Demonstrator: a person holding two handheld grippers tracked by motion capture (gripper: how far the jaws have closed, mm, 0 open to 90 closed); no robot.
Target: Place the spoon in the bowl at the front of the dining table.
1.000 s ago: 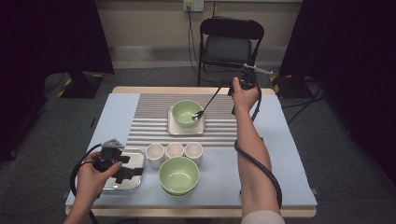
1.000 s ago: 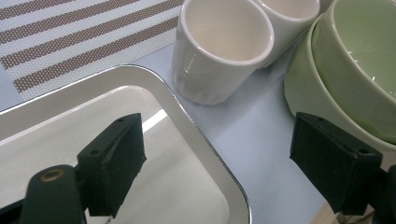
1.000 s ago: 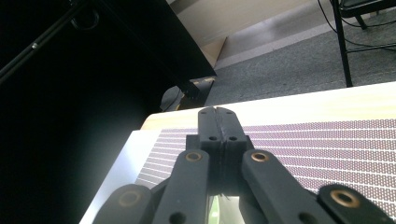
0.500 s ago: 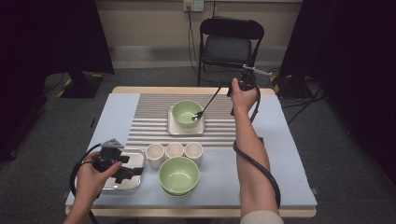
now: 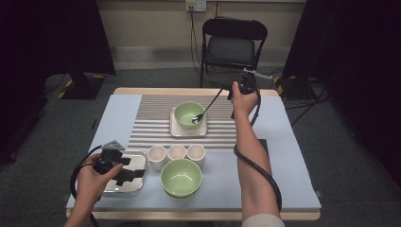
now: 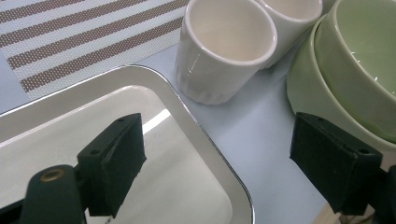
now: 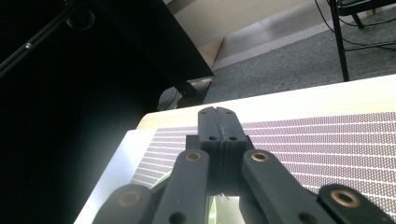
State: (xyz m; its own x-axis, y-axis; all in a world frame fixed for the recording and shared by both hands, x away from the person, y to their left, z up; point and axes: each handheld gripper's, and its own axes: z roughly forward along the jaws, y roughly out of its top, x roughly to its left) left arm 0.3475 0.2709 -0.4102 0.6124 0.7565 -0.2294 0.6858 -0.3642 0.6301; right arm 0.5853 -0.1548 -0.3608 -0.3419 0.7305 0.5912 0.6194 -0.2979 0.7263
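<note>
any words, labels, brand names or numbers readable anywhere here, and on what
No readable text in any view: the three white cups, the two green bowls, the square plate, the metal tray and the striped mat are all unmarked.
The wall outlet: too small and blurred to tell any marking.

Tray (image 6: 205, 154) under the left gripper (image 6: 215, 163): polished metal, mirror-bright rim. Cups (image 6: 224, 46) just beyond its jaws: glazed ceramic, cream, glossy. Bowl (image 6: 355, 74) beside them: glossy green glaze. Jaw pads: matt black, foam-like. Striped mat (image 7: 327, 135) beneath the right gripper (image 7: 218, 122): woven, matt.
</note>
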